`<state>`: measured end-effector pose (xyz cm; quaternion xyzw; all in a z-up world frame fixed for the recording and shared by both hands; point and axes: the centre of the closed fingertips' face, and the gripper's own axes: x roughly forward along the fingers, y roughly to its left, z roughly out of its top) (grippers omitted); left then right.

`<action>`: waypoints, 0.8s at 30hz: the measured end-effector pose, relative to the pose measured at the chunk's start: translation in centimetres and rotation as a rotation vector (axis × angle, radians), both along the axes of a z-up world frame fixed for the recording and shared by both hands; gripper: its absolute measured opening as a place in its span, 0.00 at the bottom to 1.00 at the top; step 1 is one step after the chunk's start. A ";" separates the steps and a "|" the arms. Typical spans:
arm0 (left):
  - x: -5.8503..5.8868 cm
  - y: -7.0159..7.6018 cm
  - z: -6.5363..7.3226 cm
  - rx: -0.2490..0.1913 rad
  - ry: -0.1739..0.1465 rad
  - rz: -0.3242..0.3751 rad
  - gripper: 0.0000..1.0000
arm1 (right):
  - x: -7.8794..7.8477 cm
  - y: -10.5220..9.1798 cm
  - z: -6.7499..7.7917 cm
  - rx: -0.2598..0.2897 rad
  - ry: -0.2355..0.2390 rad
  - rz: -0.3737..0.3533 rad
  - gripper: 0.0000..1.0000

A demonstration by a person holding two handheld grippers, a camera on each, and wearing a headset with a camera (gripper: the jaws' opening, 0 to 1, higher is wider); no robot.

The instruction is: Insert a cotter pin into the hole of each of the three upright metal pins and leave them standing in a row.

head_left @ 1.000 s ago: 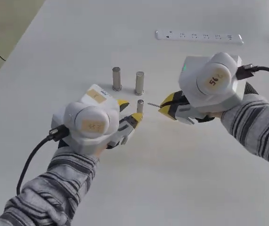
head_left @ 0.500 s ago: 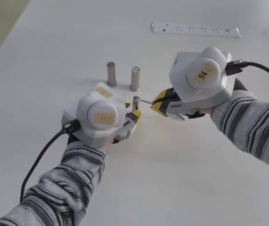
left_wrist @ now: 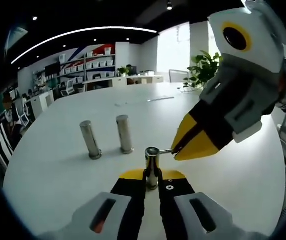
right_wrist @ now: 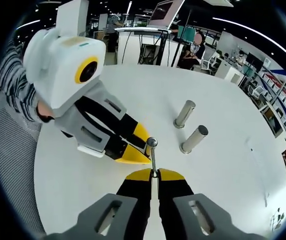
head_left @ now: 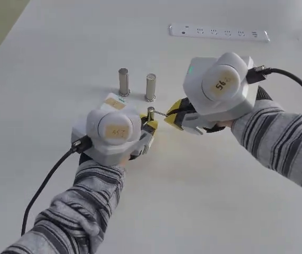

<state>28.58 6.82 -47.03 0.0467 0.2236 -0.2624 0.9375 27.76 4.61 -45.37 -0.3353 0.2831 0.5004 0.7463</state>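
Your left tongs (head_left: 146, 127) are clamped shut on the lower part of a short metal pin (head_left: 151, 112) and hold it upright on the white surface (head_left: 219, 190). In the left gripper view the yellow-tipped jaws pinch the pin's shaft from both sides, and its round head stands clear above them.

Your right tongs (head_left: 172, 117) come in from the right, closed tight on a thin cotter pin (head_left: 160, 112). It lies nearly level, pointing left. In the right gripper view the cotter pin (right_wrist: 154, 161) runs straight out from between the closed jaws, and its far end meets the head of the metal pin (right_wrist: 152, 142). Whether the tip sits inside the hole, I cannot tell.

Both sets of tongs are almost tip to tip, just either side of the held pin.

Just beyond it, toward the far edge of the surface, the left standing pin (head_left: 123, 82) and the right standing pin (head_left: 150, 87) stand upright side by side, apart from each other and from both tongs. A white power strip (head_left: 219, 33) lies near the far edge.
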 end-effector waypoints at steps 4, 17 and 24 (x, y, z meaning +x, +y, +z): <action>0.0 0.0 0.0 0.005 -0.006 0.006 0.05 | 0.2 0.0 0.2 -0.015 -0.015 0.019 0.00; 0.1 -0.1 -0.1 0.030 -0.027 0.016 0.05 | 0.4 0.7 0.1 -0.011 -0.023 0.045 0.00; 0.1 -0.1 -0.1 0.026 -0.025 0.036 0.05 | 0.3 1.5 0.2 -0.015 -0.051 0.074 0.00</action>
